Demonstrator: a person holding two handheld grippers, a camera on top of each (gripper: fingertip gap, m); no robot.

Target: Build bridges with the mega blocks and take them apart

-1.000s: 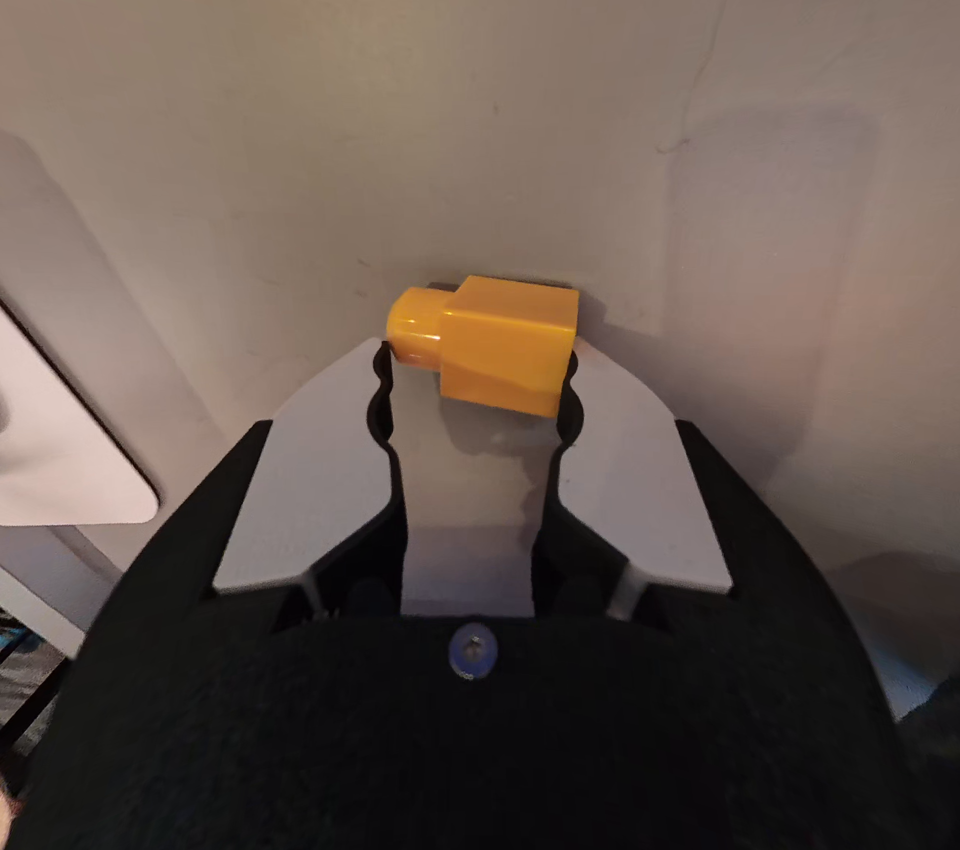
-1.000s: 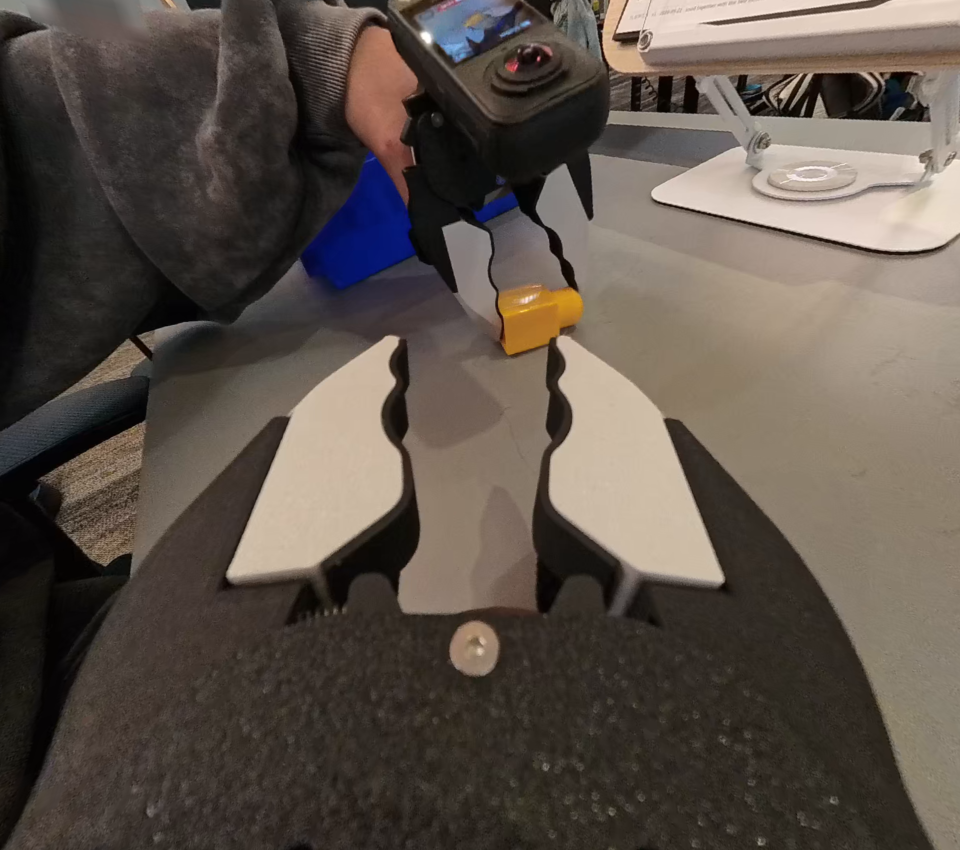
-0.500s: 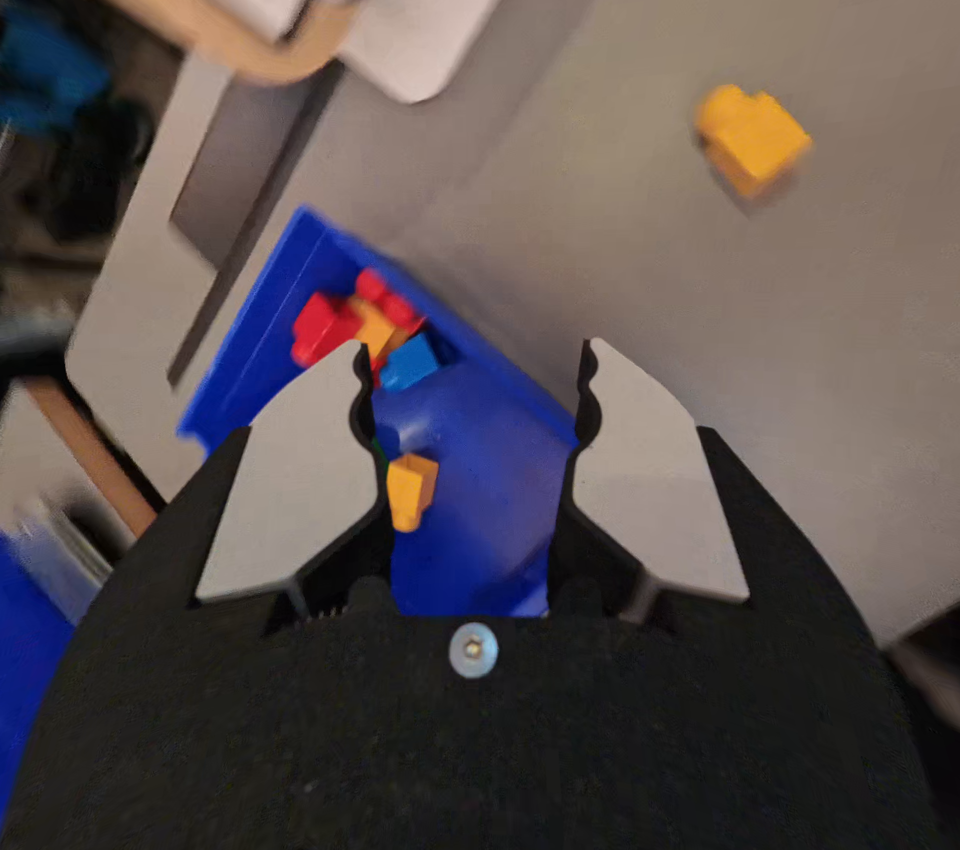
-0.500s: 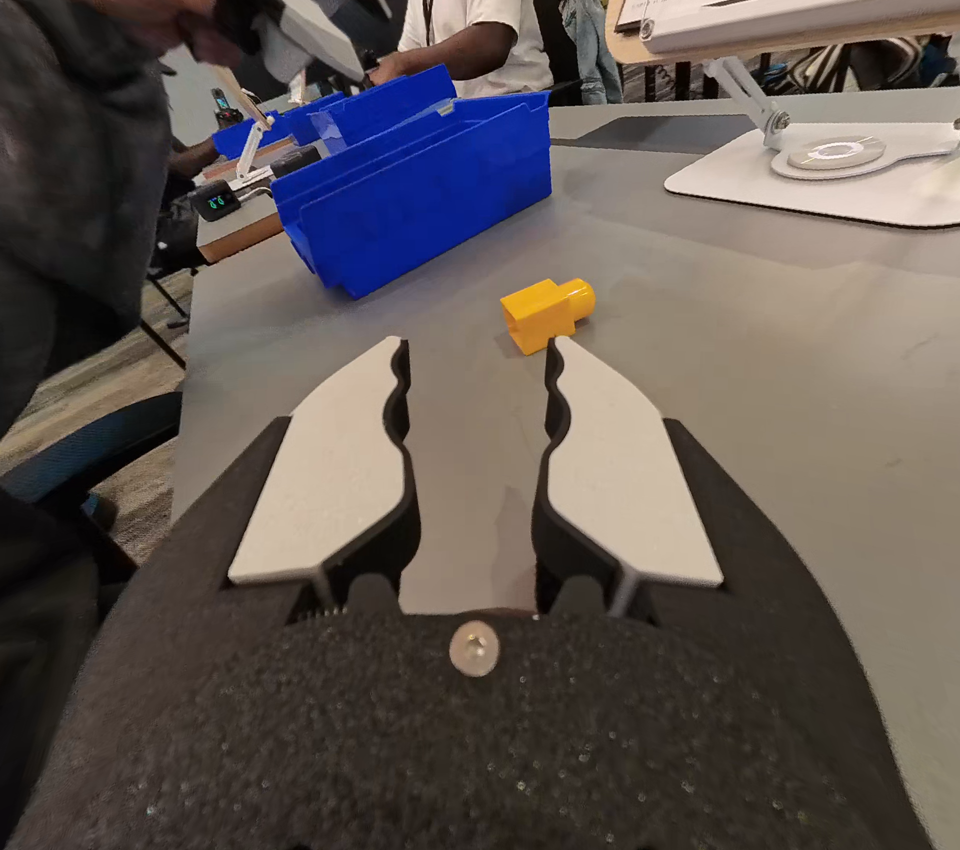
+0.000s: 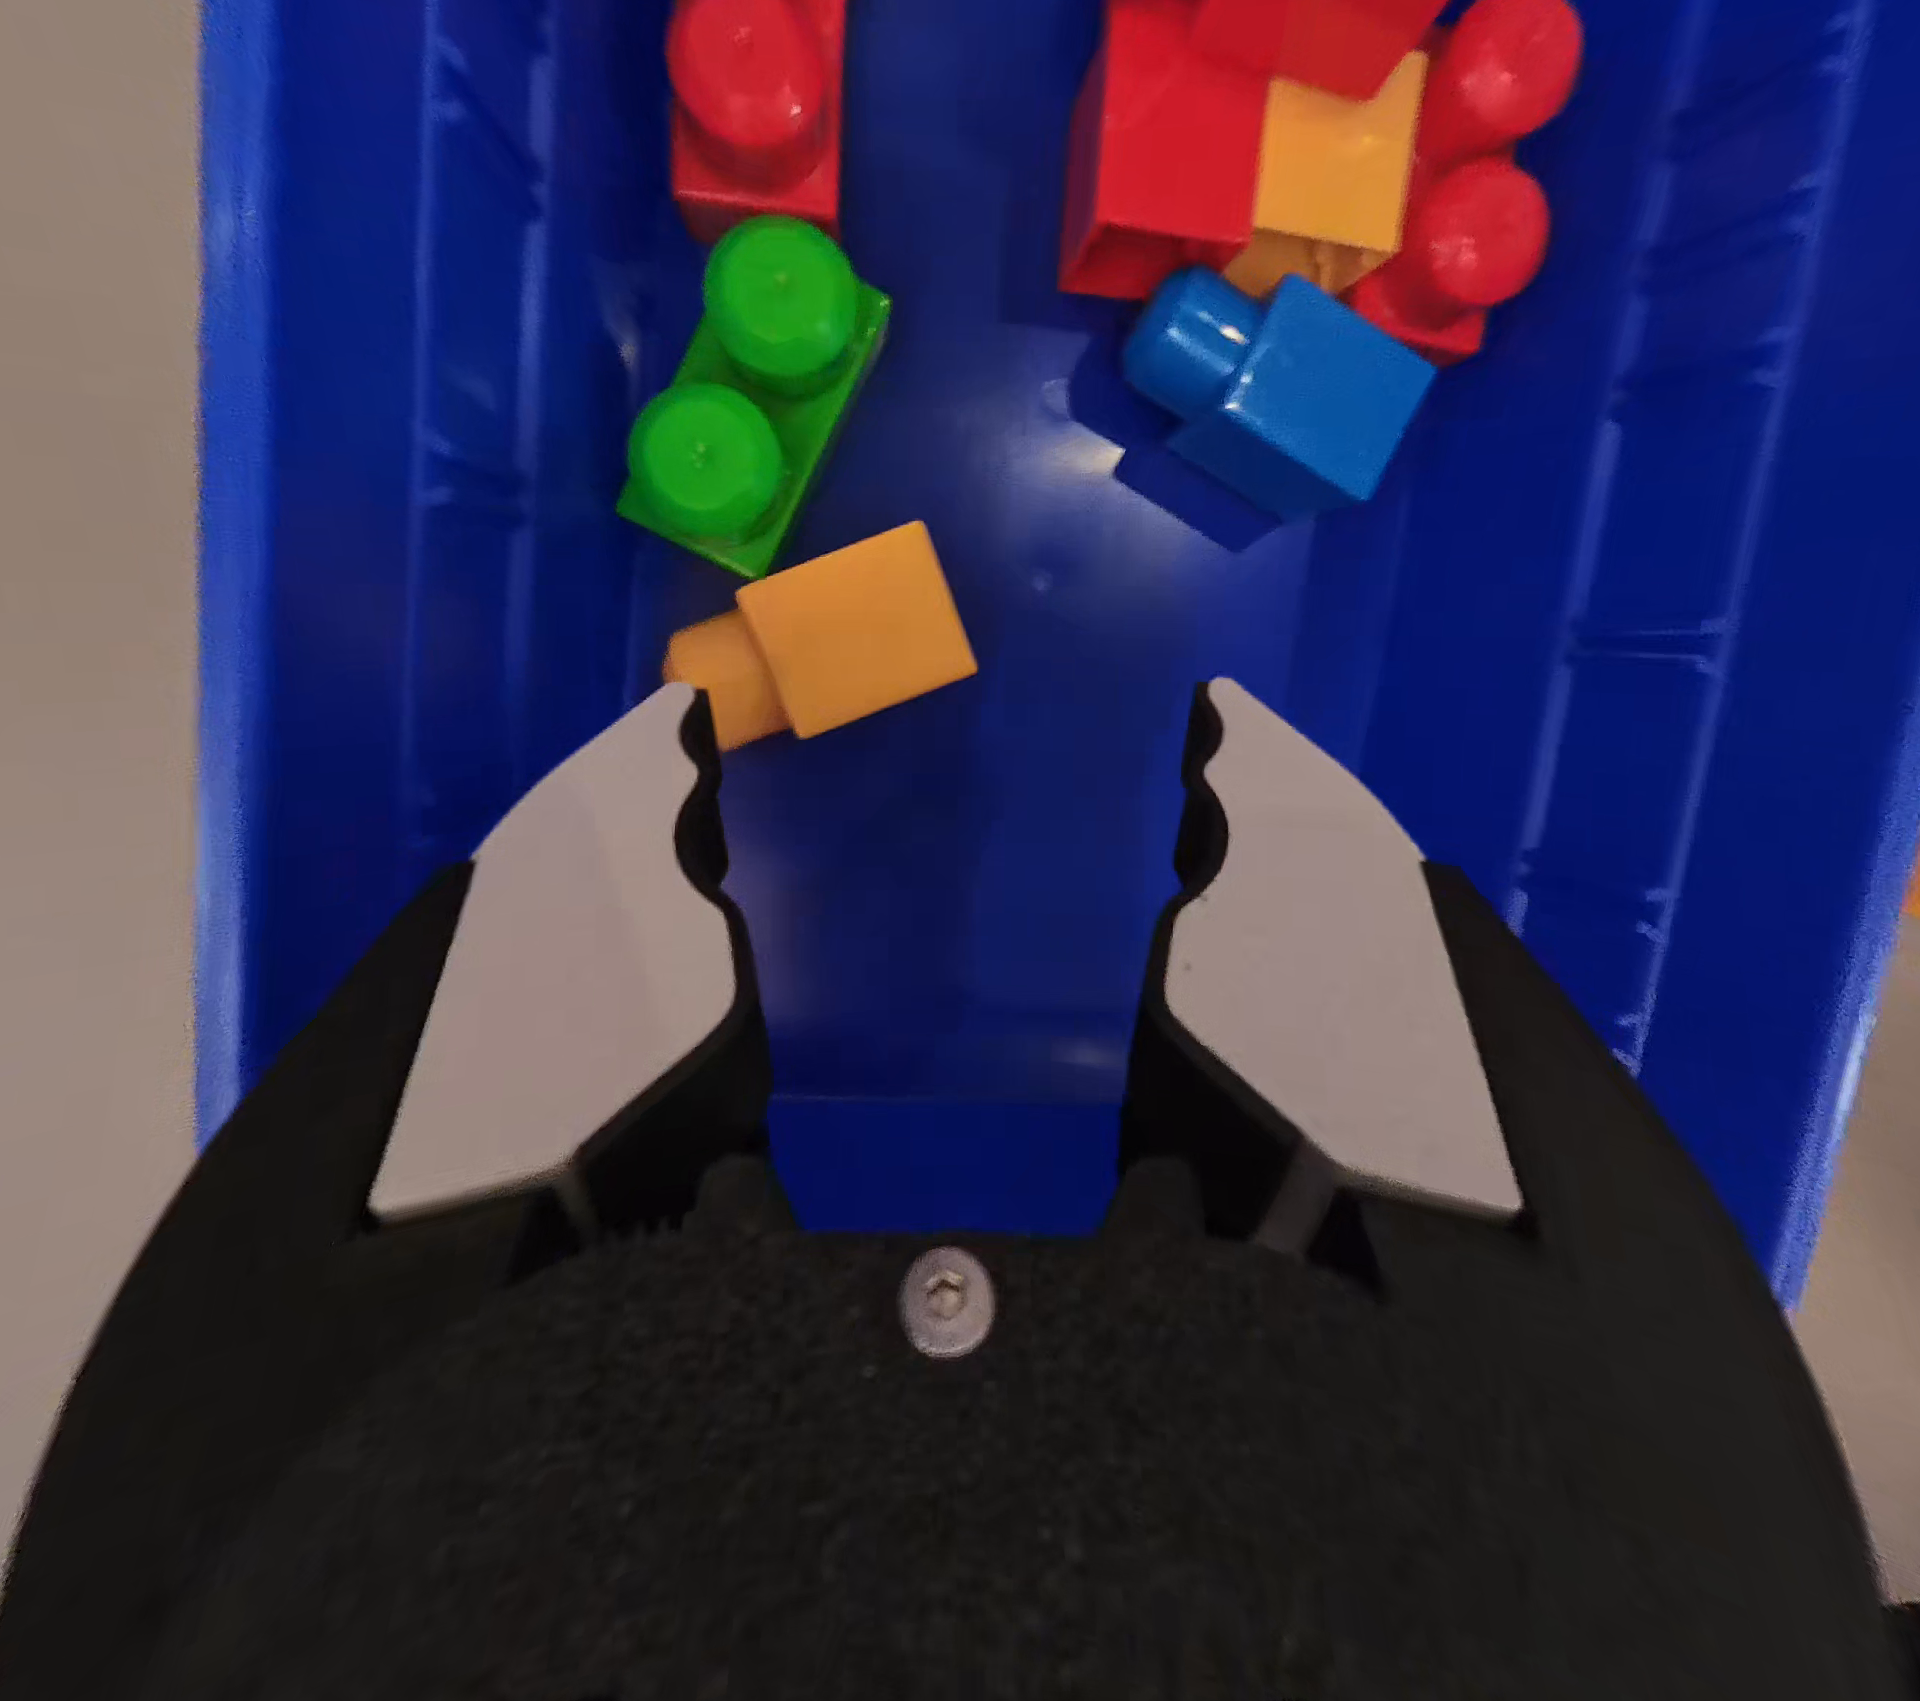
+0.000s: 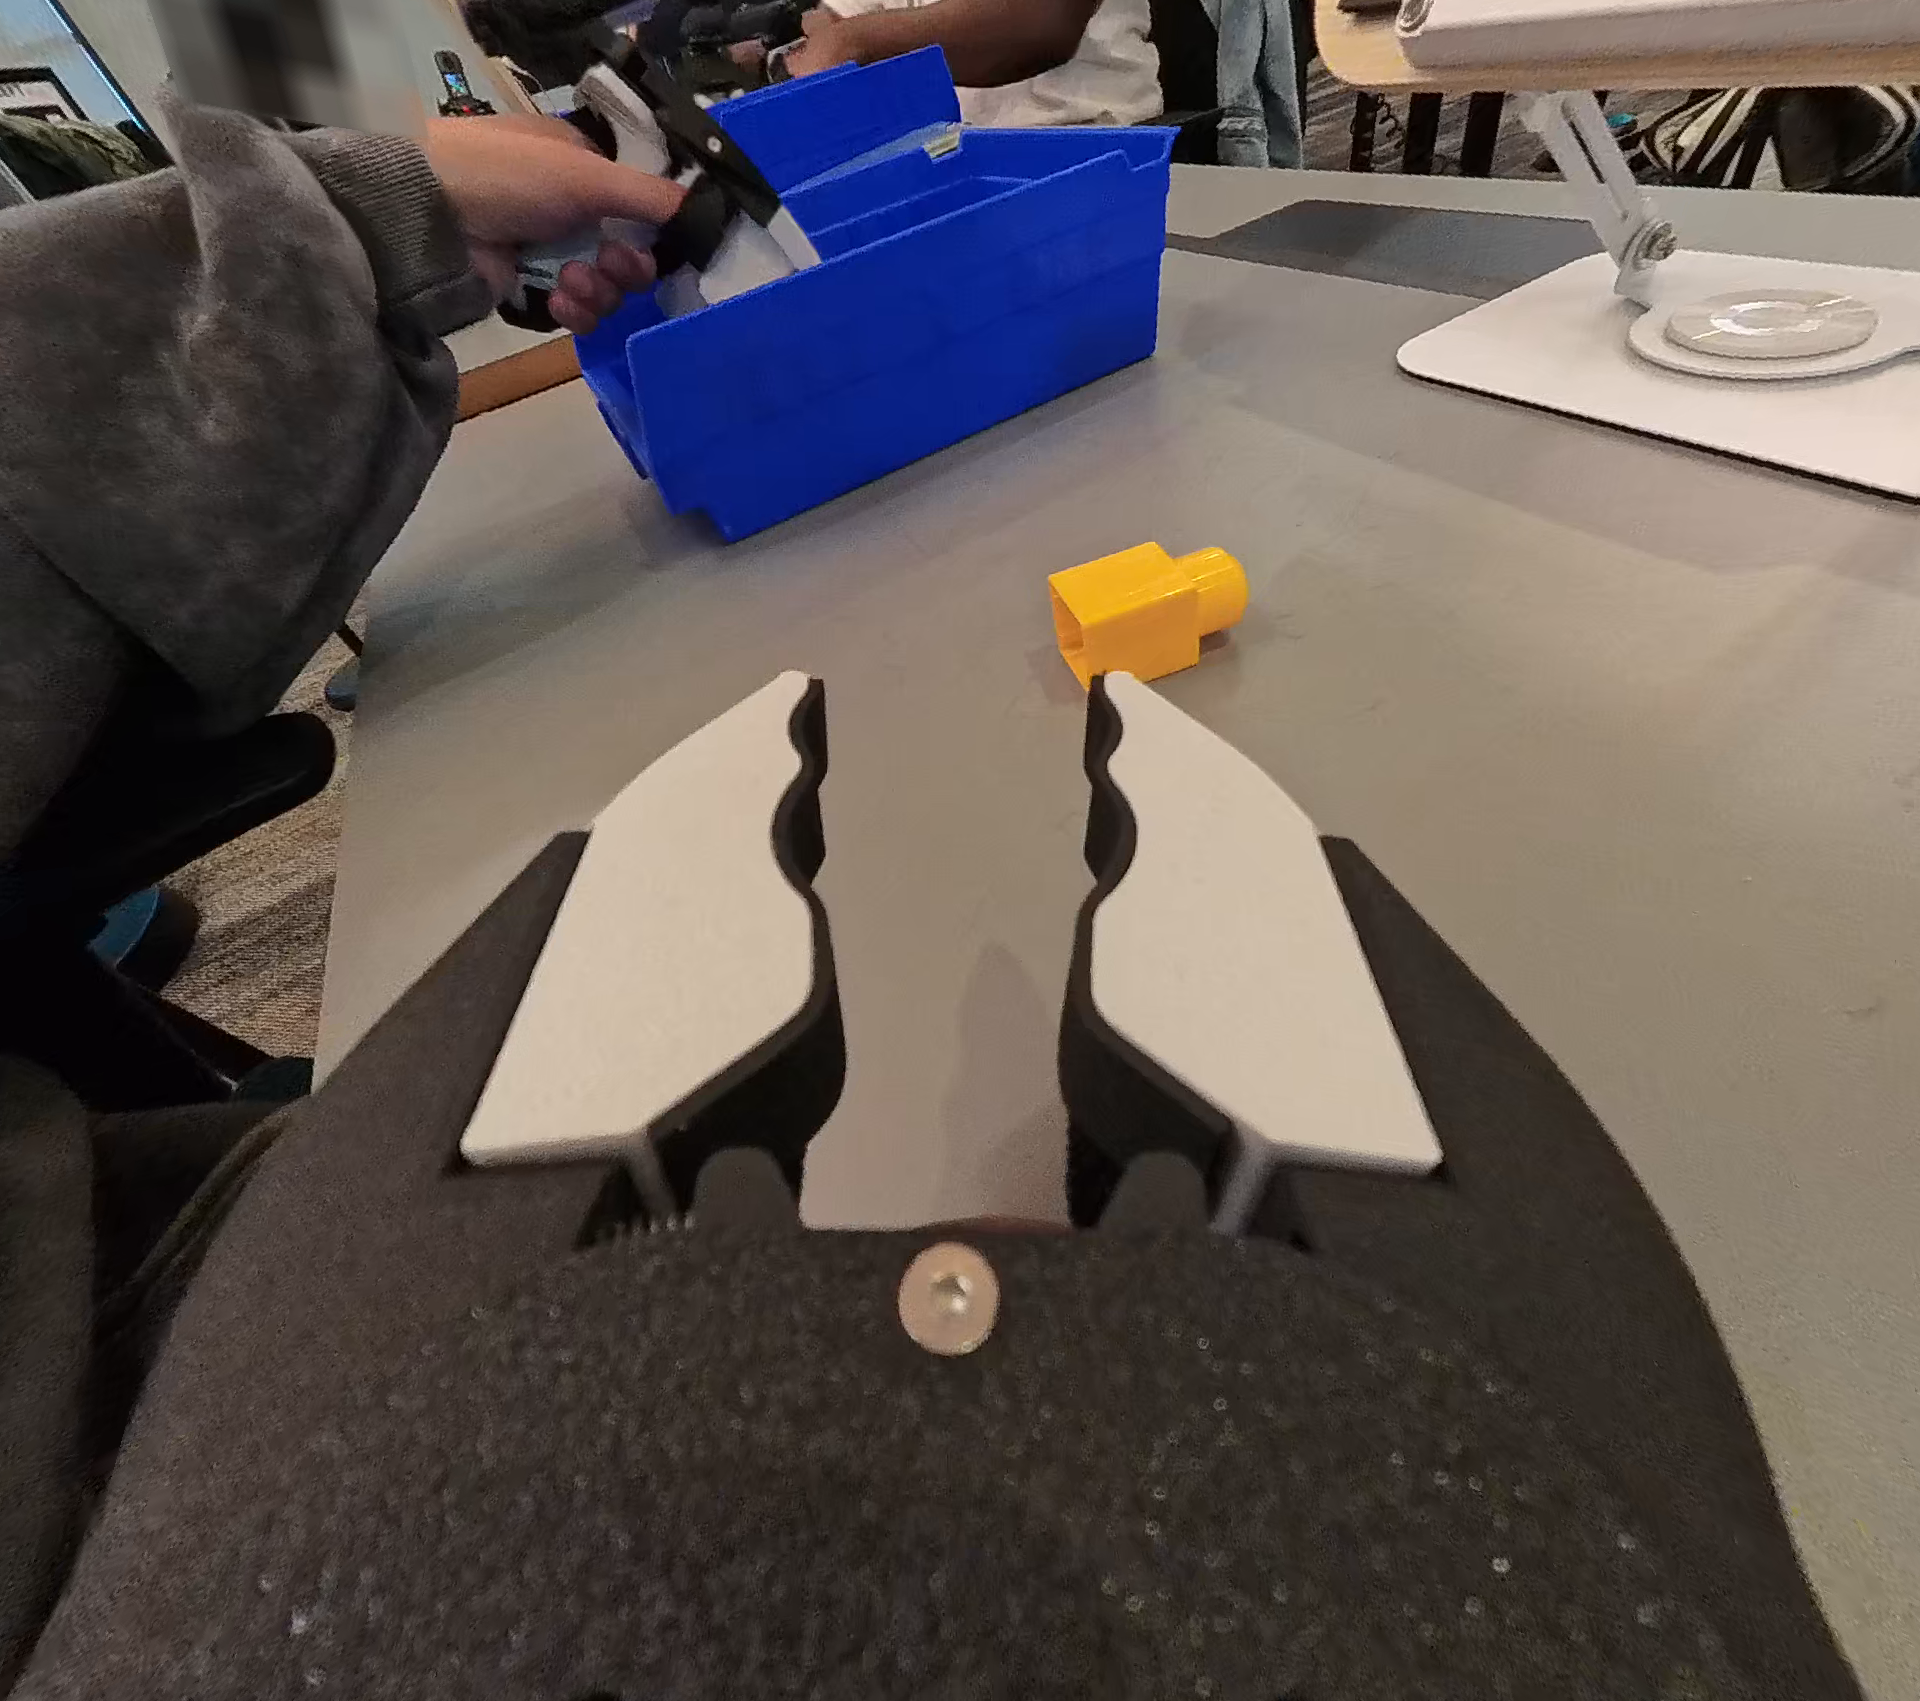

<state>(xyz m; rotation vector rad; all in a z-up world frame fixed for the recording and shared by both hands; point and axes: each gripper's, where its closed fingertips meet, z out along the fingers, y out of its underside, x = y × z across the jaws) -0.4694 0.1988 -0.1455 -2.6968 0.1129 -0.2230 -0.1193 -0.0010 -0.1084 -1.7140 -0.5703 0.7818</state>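
The left gripper (image 5: 945,695) hangs over the blue bin (image 5: 343,508) with its jaws spread wide and nothing between them, looking straight down at the loose blocks. The nearest piece is an orange one-stud block (image 5: 857,628) lying on its side on the bin floor, just beyond the left fingertip and a little left of the gripper's centre line; its stud points left and slightly near, so its long axis runs almost across the jaw gap instead of along it. My reading is that the grasp turns on this: the gripper must shift left and forward, and closing across the square body looks safer than pinching it stud to base. Past it lie a green two-stud block (image 5: 753,394), a blue block (image 5: 1283,394) to the right, and red blocks (image 5: 1288,20) at the far end. The right gripper (image 6: 956,690) rests apart, released and empty, over the grey table (image 6: 1507,768), with a second orange block (image 6: 1127,612) on its side just past its right fingertip, stud pointing right.
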